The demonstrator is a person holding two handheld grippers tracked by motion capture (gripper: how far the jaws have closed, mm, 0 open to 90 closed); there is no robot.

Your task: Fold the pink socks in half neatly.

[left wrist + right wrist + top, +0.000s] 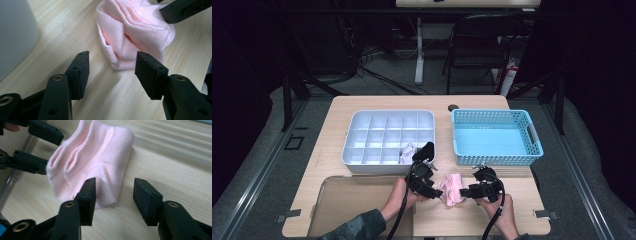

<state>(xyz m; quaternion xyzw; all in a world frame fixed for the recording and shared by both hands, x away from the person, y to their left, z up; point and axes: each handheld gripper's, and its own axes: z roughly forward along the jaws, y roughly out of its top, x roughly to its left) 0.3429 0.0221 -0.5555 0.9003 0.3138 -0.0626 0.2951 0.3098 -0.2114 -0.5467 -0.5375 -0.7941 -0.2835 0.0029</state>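
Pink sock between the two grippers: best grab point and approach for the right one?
Probably the folded end of the pink sock nearest the right gripper, taken from that side and low along the table. The layers bunch into a thick edge there, and the open jaws already straddle it without touching.

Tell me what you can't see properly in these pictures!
- White cloth item in the white plastic divided tray: high view, too small to identify, partly behind the left gripper.
- Folded pink knitted sock: left gripper view, top cut off by the edge; the right gripper covers one corner.
- Dark round thing on the wooden table: high view, too small.
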